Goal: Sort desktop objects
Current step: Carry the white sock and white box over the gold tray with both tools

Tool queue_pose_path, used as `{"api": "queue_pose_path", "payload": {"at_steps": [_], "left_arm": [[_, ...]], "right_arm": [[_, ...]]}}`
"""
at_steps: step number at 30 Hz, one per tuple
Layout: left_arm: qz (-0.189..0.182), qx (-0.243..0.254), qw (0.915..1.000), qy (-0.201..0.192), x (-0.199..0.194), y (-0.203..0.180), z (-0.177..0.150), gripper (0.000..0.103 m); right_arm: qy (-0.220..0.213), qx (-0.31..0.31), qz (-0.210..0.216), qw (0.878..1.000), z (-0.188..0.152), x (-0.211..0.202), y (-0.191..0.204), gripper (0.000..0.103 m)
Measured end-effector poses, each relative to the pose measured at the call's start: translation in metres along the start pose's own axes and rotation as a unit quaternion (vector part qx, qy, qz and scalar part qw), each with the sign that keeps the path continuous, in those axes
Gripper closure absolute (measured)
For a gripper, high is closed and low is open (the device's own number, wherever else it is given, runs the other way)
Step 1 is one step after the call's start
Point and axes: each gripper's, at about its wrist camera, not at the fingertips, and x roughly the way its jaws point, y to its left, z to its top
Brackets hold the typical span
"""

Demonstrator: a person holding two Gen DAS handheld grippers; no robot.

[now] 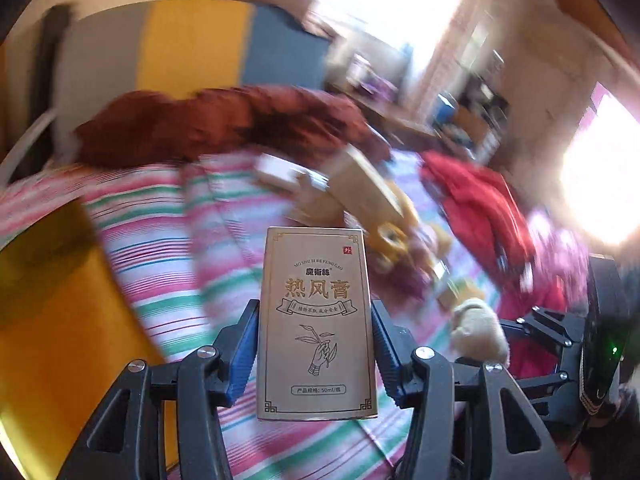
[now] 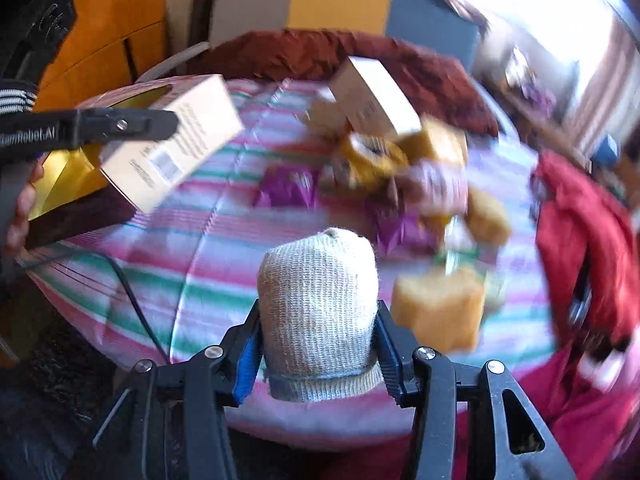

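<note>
Left wrist view: the left gripper (image 1: 316, 344) is clenching a tall gold box (image 1: 317, 324) printed with Chinese characters and a drawing of a hand holding a sprig. The box is standing upright between the two blue-padded fingers (image 1: 244, 354), its printed face turned toward the camera and its upper half rising above the fingertips. It is being held above a striped cloth (image 1: 168, 280) of pink, green and white bands. Beyond it, a blurred heap of boxes (image 1: 340, 188) is lying on the cloth, with a red garment (image 1: 480, 204) to the right and a dark red cushion (image 1: 224, 120) behind. A yellow surface (image 1: 52, 340) is showing at lower left.

Right wrist view: the right gripper (image 2: 318, 340) is grasping a rolled knit sock (image 2: 318, 304), beige with a grey cuff at its lower end. The sock is sitting upright between the fingers, pinched on both sides, its rounded top pointing away from the camera. In the same view the gold box (image 2: 176, 140) is appearing at upper left, tilted, held in the left gripper's (image 2: 120, 126) black fingers over a gold-lined container (image 2: 68, 176). Orange-yellow blocks (image 2: 438, 308), purple wrappers (image 2: 288, 188) and pale boxes (image 2: 372, 98) are lying scattered on the cloth just beyond the sock; motion blur is hiding their detail.
</note>
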Motion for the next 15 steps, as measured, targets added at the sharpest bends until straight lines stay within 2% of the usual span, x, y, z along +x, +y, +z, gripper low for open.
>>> {"api": "queue_pose_path", "payload": {"at_steps": [3,8,11,15], "left_arm": [[0.045,-0.052,0.9974,-0.023,-0.027,0.037,-0.003,0.05],[0.111,-0.121,0.9852,-0.049,-0.07,0.095,-0.023,0.05],[0.158,-0.148,0.9745,-0.059,-0.092,0.124,-0.037,0.05],[0.193,-0.186,0.961,-0.067,-0.113,0.163,-0.053,0.05]], "right_arm": [[-0.033,-0.047,-0.004,0.998,0.036,-0.011,0.014,0.052],[-0.065,-0.101,0.036,0.992,0.082,-0.018,0.052,0.052],[-0.069,-0.125,0.088,0.986,0.106,-0.017,0.084,0.052],[-0.053,-0.151,0.166,0.973,0.128,-0.006,0.131,0.052]]}}
